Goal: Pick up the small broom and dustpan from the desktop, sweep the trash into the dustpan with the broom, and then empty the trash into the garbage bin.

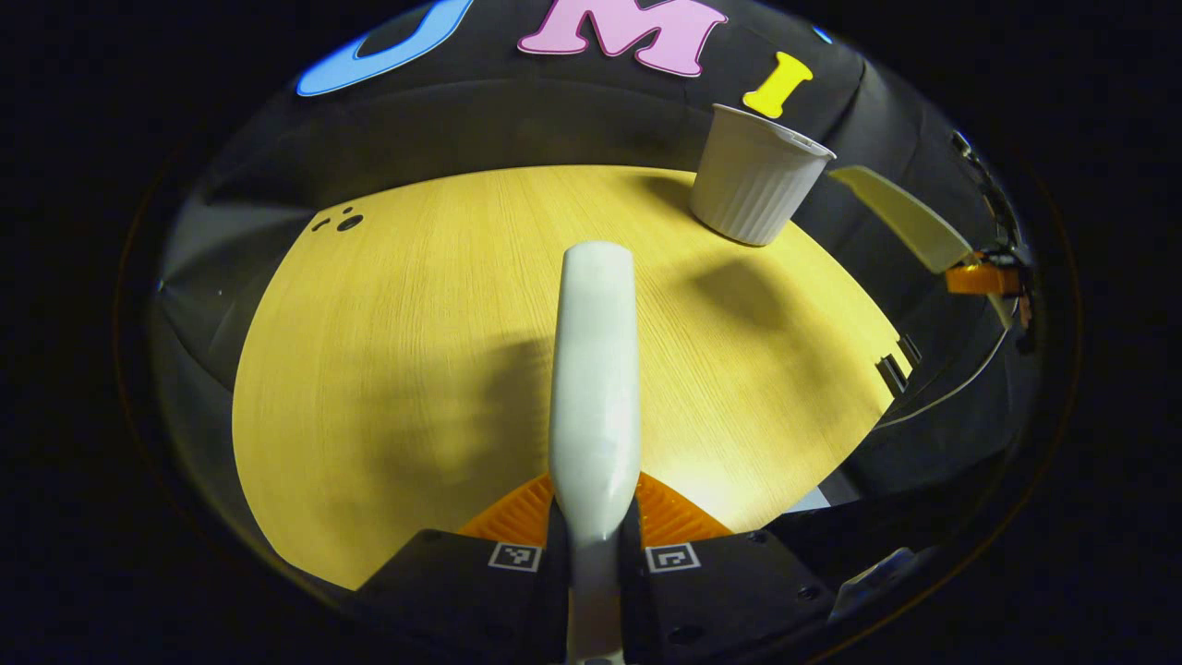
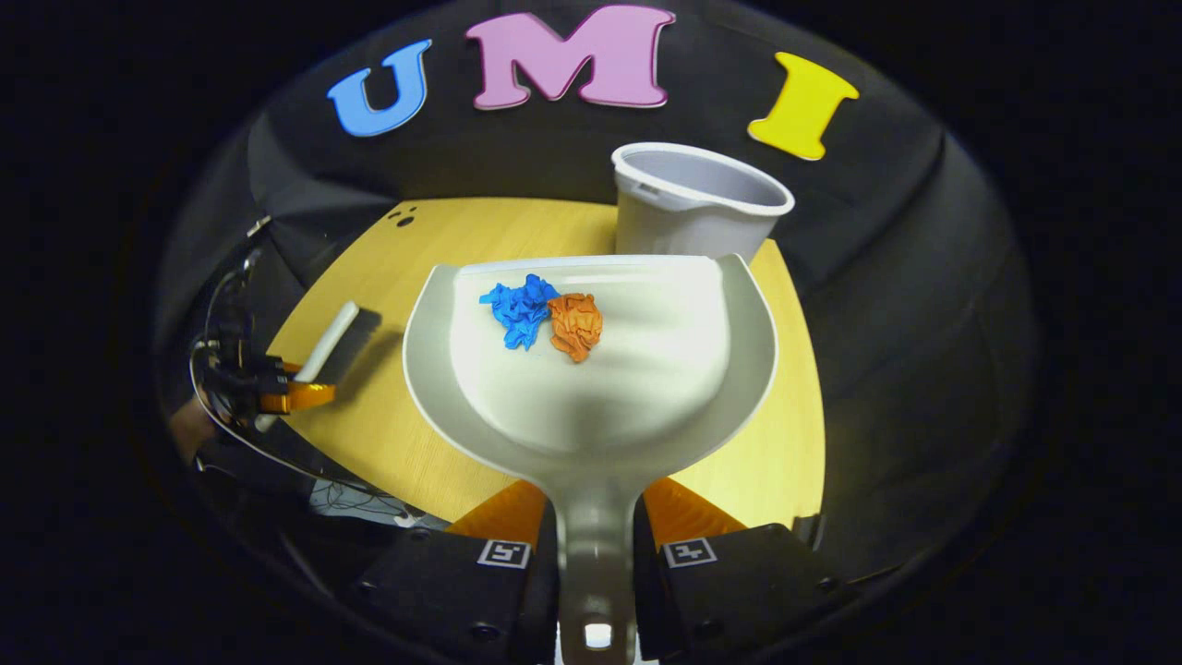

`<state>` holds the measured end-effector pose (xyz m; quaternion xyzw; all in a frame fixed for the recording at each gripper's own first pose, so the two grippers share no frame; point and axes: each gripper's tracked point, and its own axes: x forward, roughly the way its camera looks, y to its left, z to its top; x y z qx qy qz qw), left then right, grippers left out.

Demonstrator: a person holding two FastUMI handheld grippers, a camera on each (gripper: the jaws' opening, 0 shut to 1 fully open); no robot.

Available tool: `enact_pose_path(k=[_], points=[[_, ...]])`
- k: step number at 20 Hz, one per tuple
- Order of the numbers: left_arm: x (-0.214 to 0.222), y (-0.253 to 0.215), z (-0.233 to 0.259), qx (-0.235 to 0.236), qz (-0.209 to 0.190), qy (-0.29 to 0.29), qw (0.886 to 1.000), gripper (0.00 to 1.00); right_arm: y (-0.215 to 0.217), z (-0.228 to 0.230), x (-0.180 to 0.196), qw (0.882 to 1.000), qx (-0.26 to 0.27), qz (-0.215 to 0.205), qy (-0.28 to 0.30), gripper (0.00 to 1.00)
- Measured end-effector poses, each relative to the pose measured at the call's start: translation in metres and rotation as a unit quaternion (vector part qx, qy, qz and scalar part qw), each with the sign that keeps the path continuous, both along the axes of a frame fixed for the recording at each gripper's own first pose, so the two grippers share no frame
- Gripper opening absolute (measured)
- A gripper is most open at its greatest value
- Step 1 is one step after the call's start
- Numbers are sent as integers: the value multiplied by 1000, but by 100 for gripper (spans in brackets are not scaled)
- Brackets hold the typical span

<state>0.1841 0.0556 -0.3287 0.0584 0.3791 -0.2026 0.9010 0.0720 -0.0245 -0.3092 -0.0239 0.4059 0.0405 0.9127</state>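
- At bottom centre of the right gripper view, the right gripper [image 2: 596, 545] is clamped on the dustpan's handle, both fingers pressed to its sides.
- Dustpan [image 2: 646, 388] runs up-frame from the jaws, long axis straight ahead, pan held above the desktop [image 2: 785, 462].
- Two crumpled scraps lie touching in the pan's upper left part: blue trash [image 2: 519, 309] and orange trash [image 2: 575, 325].
- Garbage bin [image 2: 688, 208] stands directly beyond the pan's far lip, upper centre of the frame, mouth open and upright. Judgement: the bin lies dead ahead along the pan's axis; the coming move is a forward reach and a tip over its rim. Right hand is the nearer one.
- Bottom centre of the left gripper view: left gripper [image 1: 596, 531] closed on the broom [image 1: 596, 369], whose pale body points up-frame over the bare wood.
- Same view, upper right: bin, with the pan's edge just right of it.
- Sweeping looks done; emptying not yet done.
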Motion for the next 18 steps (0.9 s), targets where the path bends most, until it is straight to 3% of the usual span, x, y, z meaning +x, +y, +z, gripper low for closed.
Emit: enact_pose_path(k=[2, 3, 6, 7, 11, 12, 17, 18], points=[[-16, 16, 9, -1, 2, 2, 1000, 25, 0, -5, 2, 1000, -24, -7, -14, 37], [-22, 22, 8, -2, 3, 4, 1000, 25, -1, -6, 2, 999, -36, -12, -18, 32], [-27, 27, 14, -5, 11, 2, 1000, 27, 2, -4, 6, 998, -35, -37, -29, 42], [-21, 23, 16, -10, 13, 1, 1000, 27, 3, -4, 9, 998, -30, -49, -33, 33], [-17, 44, 27, -10, 27, -8, 1000, 25, 1, 2, 22, 994, -22, -89, -58, 42], [-15, 50, 30, -9, 31, -10, 999, 27, -1, 3, 26, 993, -27, -97, -61, 37], [-5, 77, 41, -24, 68, -19, 997, 27, -7, 8, 27, 989, -69, -117, -57, 37], [-5, 81, 41, -29, 76, -18, 997, 27, -9, 10, 27, 988, -75, -123, -57, 42]])
